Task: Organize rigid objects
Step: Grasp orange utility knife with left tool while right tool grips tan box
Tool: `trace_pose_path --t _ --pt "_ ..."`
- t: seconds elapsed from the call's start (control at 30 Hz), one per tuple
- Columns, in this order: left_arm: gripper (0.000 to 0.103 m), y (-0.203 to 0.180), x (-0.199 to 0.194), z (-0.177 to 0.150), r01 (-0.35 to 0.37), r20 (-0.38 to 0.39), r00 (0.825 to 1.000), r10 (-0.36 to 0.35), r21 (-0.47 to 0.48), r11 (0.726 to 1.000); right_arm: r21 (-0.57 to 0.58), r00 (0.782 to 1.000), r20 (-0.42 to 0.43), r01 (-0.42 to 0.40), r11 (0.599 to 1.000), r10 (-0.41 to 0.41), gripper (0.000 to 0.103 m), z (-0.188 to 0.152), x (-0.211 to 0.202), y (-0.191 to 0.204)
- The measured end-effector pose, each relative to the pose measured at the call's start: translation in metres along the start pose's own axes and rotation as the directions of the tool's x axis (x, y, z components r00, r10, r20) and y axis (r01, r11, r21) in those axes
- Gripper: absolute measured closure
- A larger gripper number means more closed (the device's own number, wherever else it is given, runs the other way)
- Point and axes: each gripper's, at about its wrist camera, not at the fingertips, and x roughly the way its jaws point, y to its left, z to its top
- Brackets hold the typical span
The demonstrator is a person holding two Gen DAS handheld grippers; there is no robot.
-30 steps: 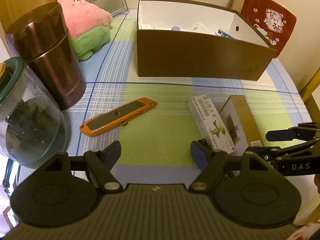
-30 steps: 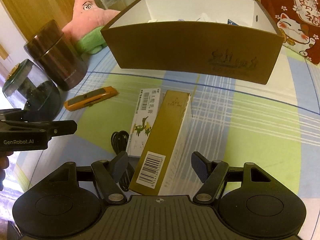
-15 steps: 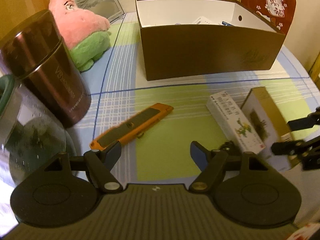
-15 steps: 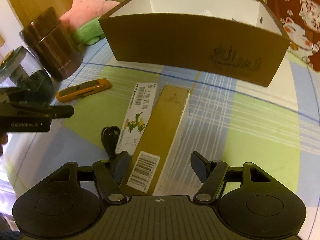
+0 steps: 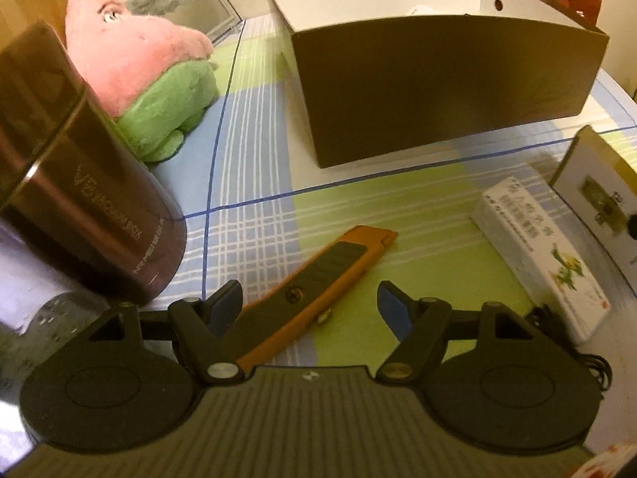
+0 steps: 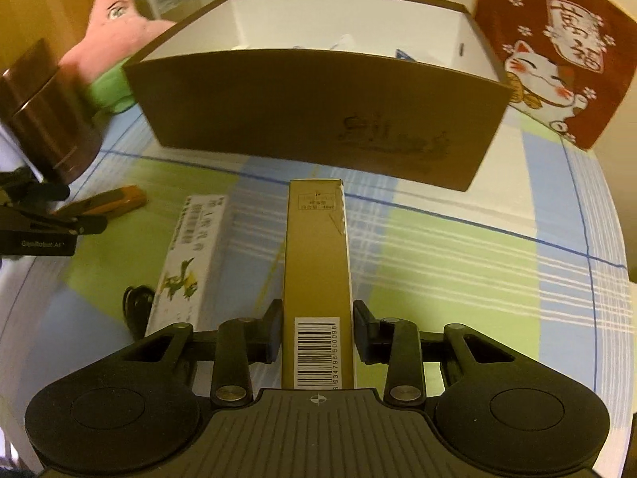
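Closing since before, right gripper (image 6: 316, 332) fingers clamp the gold box (image 6: 317, 263) (left gripper (image 5: 310, 302) fingers spread).

Home: plush toy (image 5: 147, 75), checked tablecloth (image 6: 458, 263)

Open left tongs (image 5: 309, 302) over orange utility knife (image 5: 318, 290)

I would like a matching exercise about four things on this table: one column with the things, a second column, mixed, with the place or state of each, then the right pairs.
Things
1. gold box
2. orange utility knife
3. white carton
4. brown storage box

Places or states
A. lies flat on the cloth beside the gold box
B. stands open at the back, things inside
C. between the open left gripper's fingers, not gripped
D. clamped in the right gripper

Pairs: 1-D, 2-C, 3-A, 4-B
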Motion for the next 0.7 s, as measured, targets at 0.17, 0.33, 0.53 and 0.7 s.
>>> trace_pose_path --t 0.17,0.33,0.53,0.7 --pt "0.032 0.009 0.017 0.003 0.016 -0.049 0.999 -0.017 -0.031 0.999 0.011 1.000 -0.010 -0.001 1.000 0.001 0.070 -0.001 0.002 0.000" --pt "0.034 0.007 0.013 -0.001 0.043 -0.071 0.997 -0.043 -0.007 0.999 0.023 1.000 -0.018 -0.002 1.000 0.003 0.070 -0.003 0.004 -0.001" --pt "0.045 0.000 -0.003 -0.016 0.076 -0.085 0.993 -0.079 -0.041 0.996 0.015 1.000 -0.019 0.000 1.000 0.000 0.070 -0.003 0.004 0.000" --pt "0.055 -0.008 -0.016 -0.024 0.127 -0.080 0.987 -0.136 -0.113 0.985 0.014 1.000 -0.019 0.001 1.000 -0.001 0.070 -0.004 0.004 0.000"
